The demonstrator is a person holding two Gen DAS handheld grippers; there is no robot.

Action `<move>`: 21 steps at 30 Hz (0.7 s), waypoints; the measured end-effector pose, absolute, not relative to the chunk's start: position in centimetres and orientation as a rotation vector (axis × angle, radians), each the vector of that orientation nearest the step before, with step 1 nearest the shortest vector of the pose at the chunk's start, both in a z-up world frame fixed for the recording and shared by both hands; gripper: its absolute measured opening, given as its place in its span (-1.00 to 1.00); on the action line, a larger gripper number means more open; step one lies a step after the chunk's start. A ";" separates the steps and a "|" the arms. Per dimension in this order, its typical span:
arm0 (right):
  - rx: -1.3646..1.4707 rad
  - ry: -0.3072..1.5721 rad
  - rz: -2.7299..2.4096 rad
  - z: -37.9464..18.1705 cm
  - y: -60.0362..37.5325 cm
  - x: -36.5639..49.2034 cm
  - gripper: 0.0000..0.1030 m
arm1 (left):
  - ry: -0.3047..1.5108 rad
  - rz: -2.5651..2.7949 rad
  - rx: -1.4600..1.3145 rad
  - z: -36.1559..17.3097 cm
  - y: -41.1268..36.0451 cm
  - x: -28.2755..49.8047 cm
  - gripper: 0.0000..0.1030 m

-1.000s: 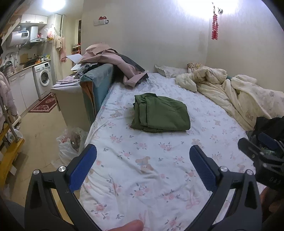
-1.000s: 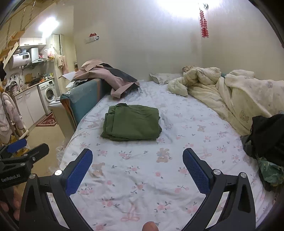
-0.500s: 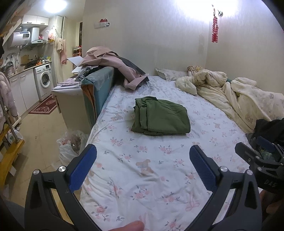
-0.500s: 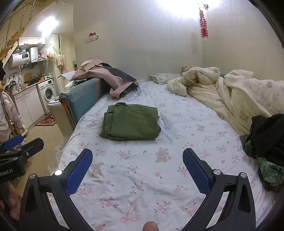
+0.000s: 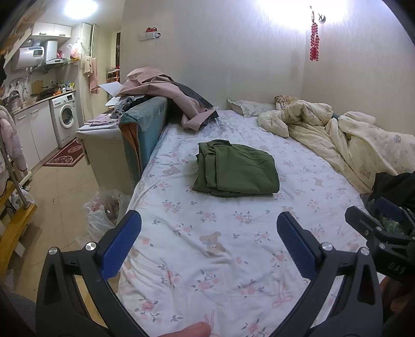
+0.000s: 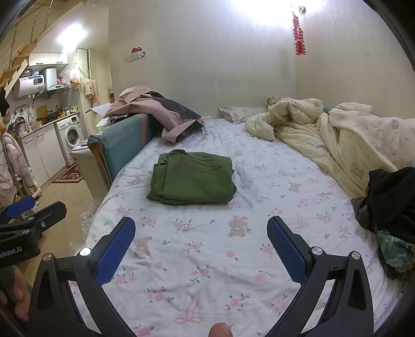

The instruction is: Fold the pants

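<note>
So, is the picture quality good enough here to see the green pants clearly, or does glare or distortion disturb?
Left wrist view: green pants sharp and evenly lit; glare only whitens the wall above. Right wrist view: same glare, pants clear; fisheye bends the bed edges.

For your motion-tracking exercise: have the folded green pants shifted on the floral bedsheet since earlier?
No. The folded green pants keep their place on the floral bedsheet, beside the same printed flowers; only the cameras shifted.
</note>
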State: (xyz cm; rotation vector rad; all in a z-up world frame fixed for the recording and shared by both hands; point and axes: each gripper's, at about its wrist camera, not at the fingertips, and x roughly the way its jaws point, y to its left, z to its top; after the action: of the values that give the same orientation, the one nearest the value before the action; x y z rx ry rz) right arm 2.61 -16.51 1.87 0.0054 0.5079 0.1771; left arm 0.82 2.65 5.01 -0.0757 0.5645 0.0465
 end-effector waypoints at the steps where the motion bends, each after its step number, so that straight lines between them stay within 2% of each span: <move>1: 0.006 0.508 0.176 1.9 -16.5 2.6 1.00 | 0.564 0.046 -0.076 5.0 2.7 0.8 1.00; 21: 0.005 0.509 0.174 1.9 -16.3 2.5 1.00 | 0.567 0.042 -0.074 5.0 2.7 0.8 1.00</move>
State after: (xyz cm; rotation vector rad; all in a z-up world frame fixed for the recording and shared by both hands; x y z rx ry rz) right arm 2.52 -16.34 1.85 0.0052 0.5090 0.1744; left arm 0.81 2.74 5.03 -0.0735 0.5666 0.0420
